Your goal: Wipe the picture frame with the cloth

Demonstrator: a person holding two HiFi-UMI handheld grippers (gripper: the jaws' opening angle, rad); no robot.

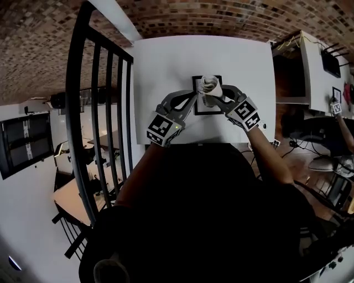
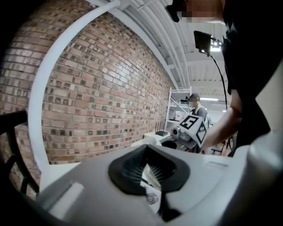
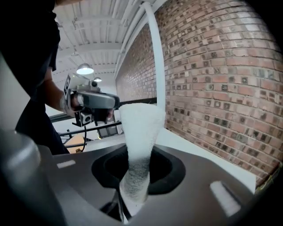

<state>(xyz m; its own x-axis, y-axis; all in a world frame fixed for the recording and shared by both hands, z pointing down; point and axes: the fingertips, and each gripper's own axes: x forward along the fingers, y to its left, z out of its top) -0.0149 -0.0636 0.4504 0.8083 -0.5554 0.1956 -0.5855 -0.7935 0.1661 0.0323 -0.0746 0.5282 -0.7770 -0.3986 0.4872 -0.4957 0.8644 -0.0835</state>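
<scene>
The black picture frame (image 1: 197, 78) is over the middle of the white table (image 1: 160, 66). My left gripper (image 1: 197, 99) comes at it from the lower left. In the left gripper view its jaws (image 2: 152, 185) are shut on a thin white printed edge (image 2: 153, 197), which appears to be the frame. The white cloth (image 1: 209, 84) is bunched into a roll on top of the frame. My right gripper (image 1: 213, 98) is shut on its lower end. In the right gripper view the cloth (image 3: 137, 132) rises as a cone out of the shut jaws (image 3: 132, 194). The frame's face is mostly hidden.
A black railing (image 1: 83, 110) runs along the table's left side. A brick wall (image 1: 221, 16) stands just beyond the table's far edge. White furniture (image 1: 310, 66) and desks stand to the right. A person (image 2: 194, 106) stands far off by shelves.
</scene>
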